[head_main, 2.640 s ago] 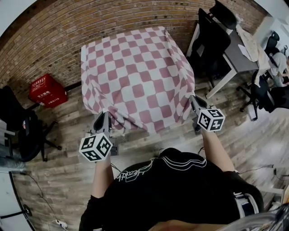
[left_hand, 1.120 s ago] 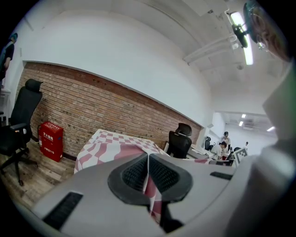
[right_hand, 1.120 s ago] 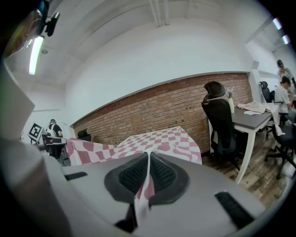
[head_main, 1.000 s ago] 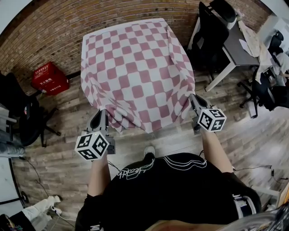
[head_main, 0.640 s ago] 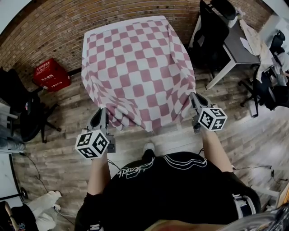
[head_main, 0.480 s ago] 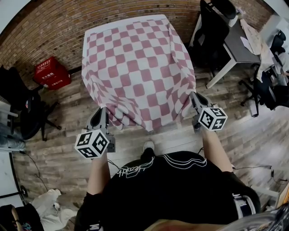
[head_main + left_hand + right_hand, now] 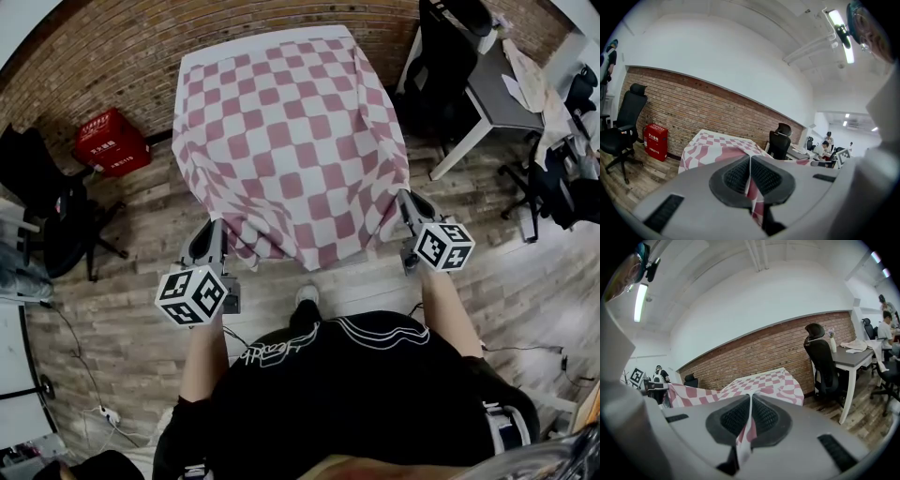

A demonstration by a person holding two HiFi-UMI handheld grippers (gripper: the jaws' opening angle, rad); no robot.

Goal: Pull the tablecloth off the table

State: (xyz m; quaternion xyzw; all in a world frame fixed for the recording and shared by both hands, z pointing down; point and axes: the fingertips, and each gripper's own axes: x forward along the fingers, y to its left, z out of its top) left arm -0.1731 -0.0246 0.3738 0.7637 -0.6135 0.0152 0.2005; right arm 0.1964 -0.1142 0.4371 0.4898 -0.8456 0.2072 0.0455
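While pinching the near corners of the pink-and-white checked fabric tablecloth [image 7: 291, 141] in the fully closed jaws of left gripper [image 7: 210, 234] and right gripper [image 7: 406, 202], draws it nearer than seconds ago, baring a thin pale strip of bench [image 7: 192, 58] at the far edge, most still covered.

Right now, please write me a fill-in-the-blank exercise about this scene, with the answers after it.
1. The left gripper and the right gripper are both shut on the near edge of the ____.
2. The crate on the floor is ____.
3. The far wall is made of ____.
Answers: tablecloth; red; brick.
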